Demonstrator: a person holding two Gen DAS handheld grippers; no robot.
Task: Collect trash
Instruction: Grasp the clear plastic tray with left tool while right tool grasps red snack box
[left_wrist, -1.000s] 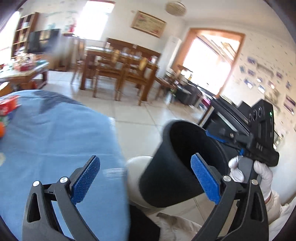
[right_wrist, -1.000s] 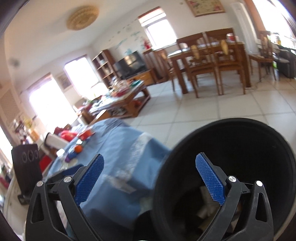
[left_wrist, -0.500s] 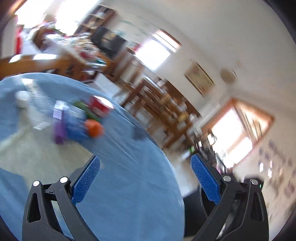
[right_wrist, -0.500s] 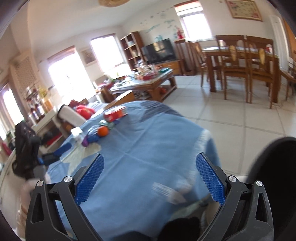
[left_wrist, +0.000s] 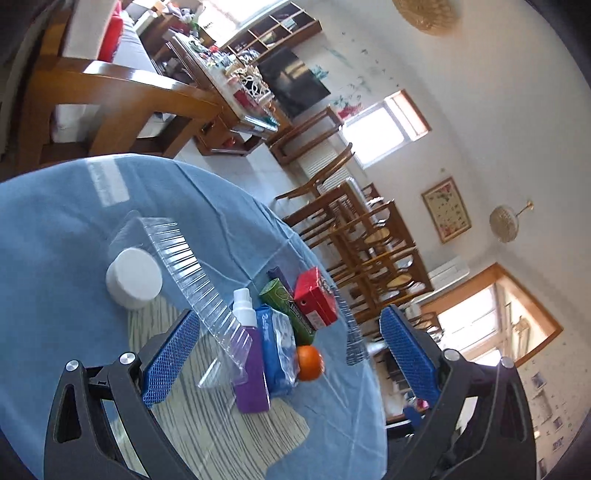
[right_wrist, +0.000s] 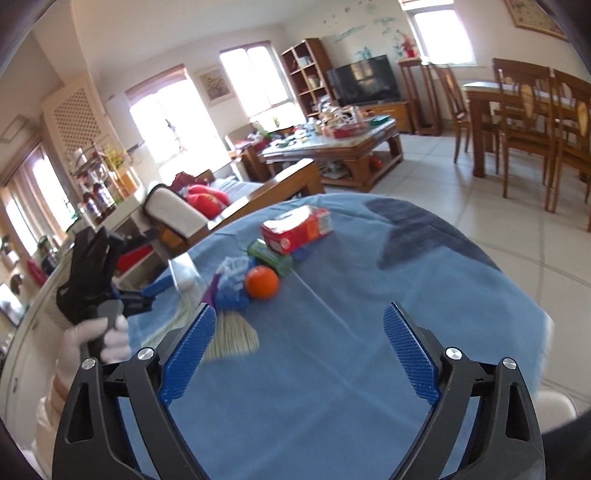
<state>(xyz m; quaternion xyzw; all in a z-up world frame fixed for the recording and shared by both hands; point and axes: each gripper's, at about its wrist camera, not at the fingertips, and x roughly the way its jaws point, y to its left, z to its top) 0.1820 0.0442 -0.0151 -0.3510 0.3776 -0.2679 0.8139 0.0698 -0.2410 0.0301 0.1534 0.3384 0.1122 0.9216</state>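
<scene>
Both claws, left claw (left_wrist: 290, 354) and right claw (right_wrist: 301, 352), wide apart, empty-handed; clear plastic tray (left_wrist: 192, 273) tilted, nothing inside.

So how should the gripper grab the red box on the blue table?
The red box lies flat on its broad side at the far end of the pile, beside the green tube. I'd probably come from above and close across its two long narrow sides near the middle; those faces look flat and parallel, and the side away from the tube is free.

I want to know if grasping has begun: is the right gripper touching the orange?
Apart. The right wrist view shows the right gripper open with only blue cloth between its pads, while the orange sits further up the table.
</scene>
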